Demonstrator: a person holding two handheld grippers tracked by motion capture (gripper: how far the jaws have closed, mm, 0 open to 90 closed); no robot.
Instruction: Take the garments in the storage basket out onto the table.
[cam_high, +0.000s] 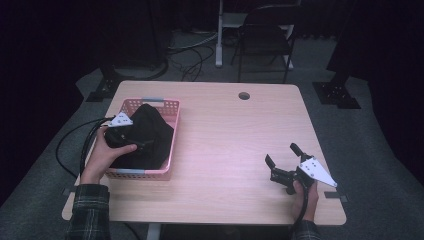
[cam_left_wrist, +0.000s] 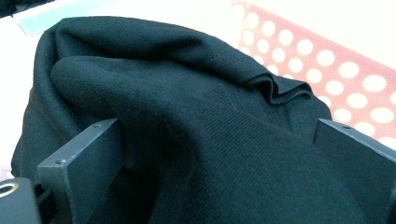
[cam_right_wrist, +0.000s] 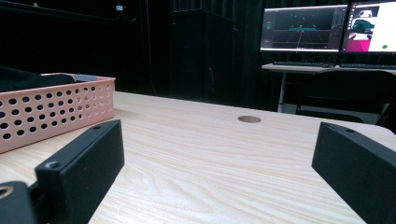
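Note:
A pink perforated basket (cam_high: 173, 142) stands at the table's left side with a black cloth (cam_high: 152, 127) heaped in it. My left gripper (cam_high: 142, 145) is down in the basket, held by a hand. In the left gripper view it (cam_left_wrist: 217, 128) stands open with its jaws far apart, and a bulge of the black cloth (cam_left_wrist: 196, 107) lies between them. The basket's pink wall (cam_left_wrist: 327, 70) shows behind. My right gripper (cam_high: 281, 154) rests open near the table's front right, nothing between its jaws, and in its own view it (cam_right_wrist: 219, 128) points across the table past the basket (cam_right_wrist: 56, 112).
The wooden table (cam_high: 235, 135) has a round cable hole (cam_high: 244, 95) near its far edge. A chair (cam_high: 265, 35) and floor cables lie beyond the table. Monitors (cam_right_wrist: 303, 29) on a desk show in the right gripper view.

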